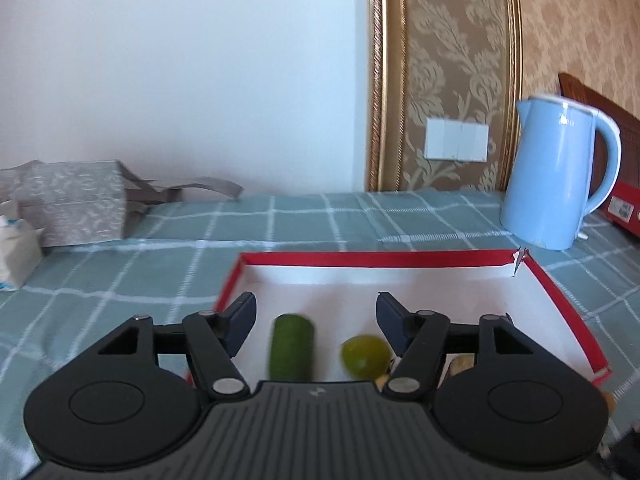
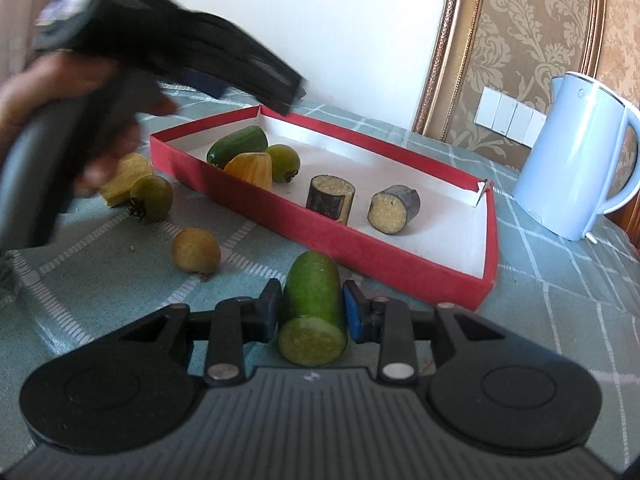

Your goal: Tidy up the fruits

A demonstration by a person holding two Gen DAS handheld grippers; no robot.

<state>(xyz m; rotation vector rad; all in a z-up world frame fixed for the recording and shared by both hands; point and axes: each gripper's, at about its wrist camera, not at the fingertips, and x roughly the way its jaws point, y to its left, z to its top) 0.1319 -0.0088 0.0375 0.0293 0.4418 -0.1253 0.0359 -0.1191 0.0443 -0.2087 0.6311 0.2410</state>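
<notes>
Below, the right claw (image 2: 311,316) pinches a cucumber piece (image 2: 313,312) (cut end nearest); the left claw (image 1: 316,326) gapes empty.

box (image 2: 352,240): red outside, white inside
kettle (image 1: 556,176): light blue
tablecloth (image 1: 160,264): teal, white check
wallpaper (image 1: 452,60): beige-brown floral

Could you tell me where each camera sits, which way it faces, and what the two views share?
Left wrist: on the left gripper, jaws open, facing the red tray, empty.
Right wrist: on the right gripper, shut on a green cucumber piece outside the tray; the person's hand with the other gripper shows at left.
Shared: tray, blue kettle, cucumber half and green fruit in the tray.
</notes>
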